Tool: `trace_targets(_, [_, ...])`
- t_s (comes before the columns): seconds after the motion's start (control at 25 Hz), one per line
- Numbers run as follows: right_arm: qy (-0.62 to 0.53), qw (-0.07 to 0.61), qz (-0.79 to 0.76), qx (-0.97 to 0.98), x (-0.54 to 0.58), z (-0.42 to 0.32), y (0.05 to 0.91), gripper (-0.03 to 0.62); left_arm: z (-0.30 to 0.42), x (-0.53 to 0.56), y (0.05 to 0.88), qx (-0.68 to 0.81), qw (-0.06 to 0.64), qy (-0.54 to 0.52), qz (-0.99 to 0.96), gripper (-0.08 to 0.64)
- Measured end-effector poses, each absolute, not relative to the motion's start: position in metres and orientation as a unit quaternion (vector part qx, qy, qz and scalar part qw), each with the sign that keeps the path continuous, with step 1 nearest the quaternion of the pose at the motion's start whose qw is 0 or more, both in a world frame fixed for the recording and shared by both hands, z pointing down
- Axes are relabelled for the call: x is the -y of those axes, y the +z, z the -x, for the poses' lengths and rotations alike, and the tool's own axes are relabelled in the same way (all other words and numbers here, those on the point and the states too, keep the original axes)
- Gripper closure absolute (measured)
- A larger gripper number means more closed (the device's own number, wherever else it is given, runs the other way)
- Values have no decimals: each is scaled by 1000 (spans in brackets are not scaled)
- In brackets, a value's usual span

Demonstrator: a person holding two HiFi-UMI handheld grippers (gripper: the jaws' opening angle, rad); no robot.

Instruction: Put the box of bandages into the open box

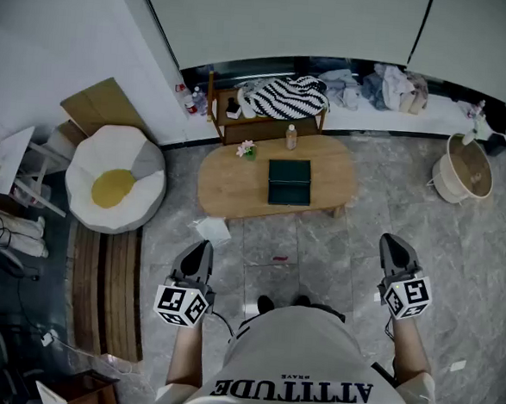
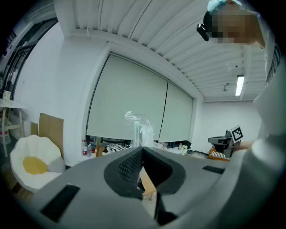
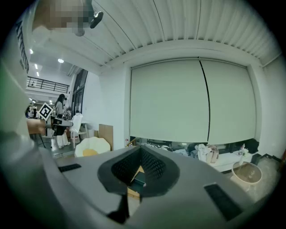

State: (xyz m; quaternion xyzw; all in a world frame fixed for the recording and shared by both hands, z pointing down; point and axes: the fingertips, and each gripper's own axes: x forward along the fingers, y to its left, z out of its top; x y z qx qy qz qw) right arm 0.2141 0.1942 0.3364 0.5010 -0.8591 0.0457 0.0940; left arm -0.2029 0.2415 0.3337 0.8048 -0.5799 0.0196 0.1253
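**Left gripper** (image 1: 200, 252): jaws closed tip to tip, nothing between them. It is held at waist height and points forward over the floor (image 1: 311, 235). In its own view (image 2: 143, 149) only a sliver of table shows through the gap below the tips.

**Right gripper** (image 1: 394, 249): also closed and empty, held level with the left. Its own view (image 3: 140, 148) frames the green box (image 3: 139, 178) in the gap under the tips.

**Green box** (image 1: 289, 182): a dark, flat case lying open on the table (image 1: 228, 182). It is near square, and the line between its halves runs left to right. I take this to be the open box of the task.

**Bandage box**: not made out in any view. It may be one of the small items on or near the table, but I cannot tell which.

**Table**: a low wooden oval with its long axis across the person, well apart from both grippers. It also carries a bottle (image 1: 291, 136) and flowers (image 1: 247, 149).

**Bearing**: the green box lies straight ahead, between the two grippers. The left gripper seems slightly nearer, by little. Either gripper would need a forward approach and open jaws first.

**Surroundings**: a white scrap (image 1: 212, 230) lies on the floor before the table. An egg-shaped cushion (image 1: 116, 183) sits to the left and a basket (image 1: 464, 173) to the right.
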Motion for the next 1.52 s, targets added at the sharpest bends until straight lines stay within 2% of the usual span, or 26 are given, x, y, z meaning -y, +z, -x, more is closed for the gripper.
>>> trace_targets(0.8, [63,79,-504,858,-201,-203,333,572,215,-250,334,578,128,15,-806,538])
trace_targets(1.52, [71,90,-510,852,-223,-149,344,572,261,-256,344,558,135,16,-819,538])
